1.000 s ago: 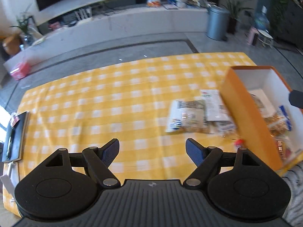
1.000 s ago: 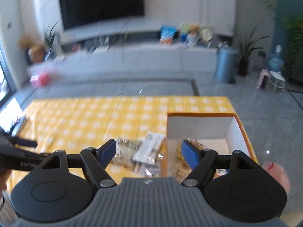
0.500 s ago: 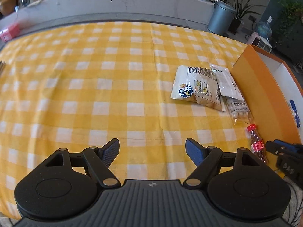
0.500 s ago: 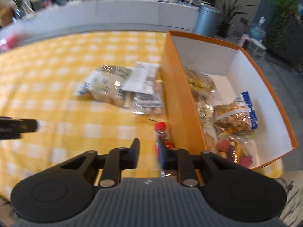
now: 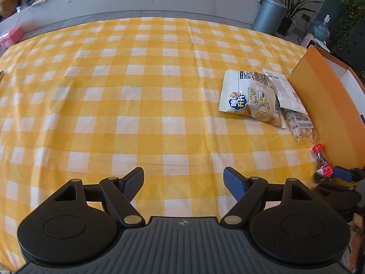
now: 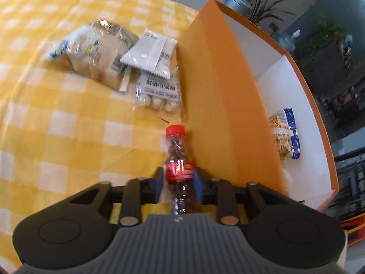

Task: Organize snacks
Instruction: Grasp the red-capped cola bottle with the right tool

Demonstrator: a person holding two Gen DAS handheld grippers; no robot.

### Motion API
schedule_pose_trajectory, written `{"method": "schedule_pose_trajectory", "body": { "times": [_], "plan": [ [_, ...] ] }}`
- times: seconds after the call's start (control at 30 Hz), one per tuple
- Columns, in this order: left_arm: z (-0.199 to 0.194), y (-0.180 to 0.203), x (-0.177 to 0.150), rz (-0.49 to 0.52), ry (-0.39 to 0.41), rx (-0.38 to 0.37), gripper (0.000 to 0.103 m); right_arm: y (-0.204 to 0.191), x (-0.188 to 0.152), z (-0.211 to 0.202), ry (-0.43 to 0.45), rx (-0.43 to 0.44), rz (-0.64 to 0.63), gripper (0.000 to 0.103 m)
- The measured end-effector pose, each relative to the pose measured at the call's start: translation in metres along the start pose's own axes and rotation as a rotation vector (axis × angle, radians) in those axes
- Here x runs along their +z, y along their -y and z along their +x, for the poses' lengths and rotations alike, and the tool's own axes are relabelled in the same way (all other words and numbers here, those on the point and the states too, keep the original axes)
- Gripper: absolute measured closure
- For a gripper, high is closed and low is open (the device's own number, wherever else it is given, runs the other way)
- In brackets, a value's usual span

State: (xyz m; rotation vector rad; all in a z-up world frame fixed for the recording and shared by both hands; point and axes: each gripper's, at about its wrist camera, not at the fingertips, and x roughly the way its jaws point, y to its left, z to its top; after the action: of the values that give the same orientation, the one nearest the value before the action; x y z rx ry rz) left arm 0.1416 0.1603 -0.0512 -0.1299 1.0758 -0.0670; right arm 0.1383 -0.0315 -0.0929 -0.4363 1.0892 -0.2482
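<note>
Since half a second ago, the right gripper (image 6: pixel 178 181) has moved forward along the cloth and its blue pads now sit on either side of the small red-capped bottle (image 6: pixel 179 159), pressing the red label; earlier the bottle lay just ahead of the narrowed fingers. From the left wrist view the scene sits a little closer than before.

On the left, the left gripper (image 5: pixel 183 180) hovers over bare yellow-and-white checked tablecloth (image 5: pixel 136 91), its fingers spread wide and holding nothing. Further right lie three snack packets in a loose, overlapping group: a white bag with a blue badge (image 5: pixel 248 98), a slim white wrapper (image 5: pixel 285 91) resting across it, and a clear bag of pale round balls (image 5: pixel 301 125) partly under the wrapper.

Next comes the bottle, lying on the cloth with its cap pointing away from the right gripper, just beside the outer wall of the orange box (image 6: pixel 216 91). Inside the box's white interior, a blue-edged snack bag (image 6: pixel 285 134) lies near the far wall.
</note>
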Motion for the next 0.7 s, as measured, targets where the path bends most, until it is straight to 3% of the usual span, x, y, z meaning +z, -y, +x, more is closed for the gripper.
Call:
{"method": "schedule_pose_trajectory", "body": {
  "times": [0.03,0.13,0.23,0.43,0.7],
  "plan": [
    [0.0,0.0,0.0,-0.007,-0.002,-0.004,0.01,-0.001,-0.001,0.002,-0.001,0.027,0.001,0.057],
    [0.002,-0.001,0.001,-0.019,-0.002,0.0,0.01,0.019,-0.002,0.006,-0.014,0.134,0.111,0.074],
    [0.005,-0.002,0.001,-0.025,-0.009,0.007,0.01,0.039,-0.005,0.008,-0.026,0.263,0.199,0.074],
    [0.009,-0.005,0.0,-0.038,-0.026,0.024,0.01,0.029,-0.016,-0.008,-0.023,0.412,0.128,0.074],
    [0.012,-0.004,0.0,-0.041,-0.049,0.018,0.01,0.03,-0.01,-0.002,-0.014,0.515,0.145,0.073]
  ]
}}
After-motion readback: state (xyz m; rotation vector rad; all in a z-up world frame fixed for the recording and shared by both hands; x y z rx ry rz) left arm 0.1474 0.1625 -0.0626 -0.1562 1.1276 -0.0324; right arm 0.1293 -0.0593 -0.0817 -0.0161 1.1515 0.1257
